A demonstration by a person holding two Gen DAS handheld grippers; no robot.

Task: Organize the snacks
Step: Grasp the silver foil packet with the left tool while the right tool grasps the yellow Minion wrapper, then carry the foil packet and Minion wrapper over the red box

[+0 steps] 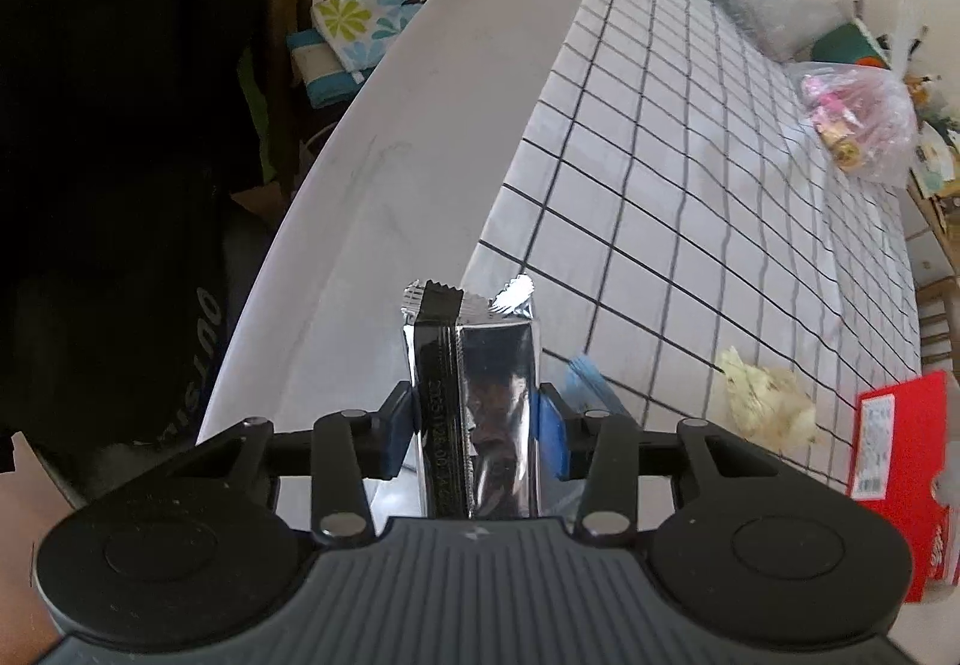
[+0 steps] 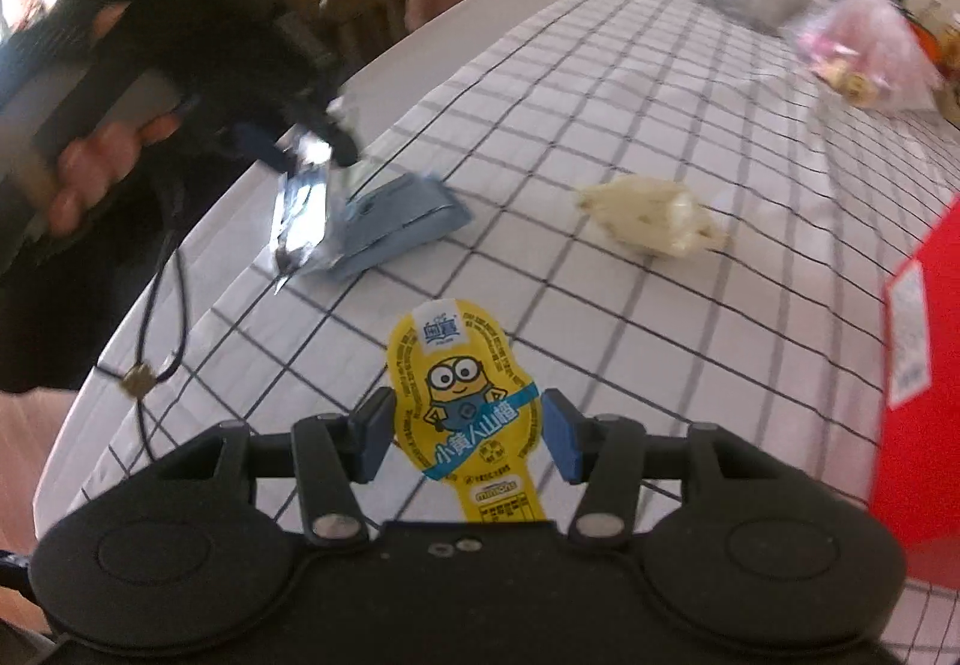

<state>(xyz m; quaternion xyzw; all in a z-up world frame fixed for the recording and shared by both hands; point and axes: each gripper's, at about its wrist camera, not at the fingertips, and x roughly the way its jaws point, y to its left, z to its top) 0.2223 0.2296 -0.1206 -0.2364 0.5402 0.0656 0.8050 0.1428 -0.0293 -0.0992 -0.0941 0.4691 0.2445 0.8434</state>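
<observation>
Left gripper [image 1: 474,428] was clamped on a foil pack [image 1: 480,401]: mirror-silver, boxy, crimped sawtooth top, black seam strip down its front, both blue pads pressed into its sides. Right gripper [image 2: 465,434] was closed on a yellow pouch [image 2: 465,395], flat and glossy, rounded body narrowing to a neck, cartoon minion print; pads sat at its edges.

Cloth [image 1: 690,185] was white with a thin black grid, draped over a smooth white table [image 1: 408,173].

Only the right view showed the left hand [image 2: 90,167] on its handle, with the foil pack held over a flat blue pack [image 2: 396,221] at 10 o'clock (touching or not, can't tell; blurred). A crumpled pale wrapper [image 2: 654,215] lay at 1 o'clock. A red box [image 2: 924,365] stood at the 3 o'clock edge.

The left view added a chair with an oven mitt [image 1: 366,17] at 11 o'clock and clear bags [image 1: 864,125] at 2 o'clock by the far edge. Mid-cloth between wrapper and bags lay bare.
</observation>
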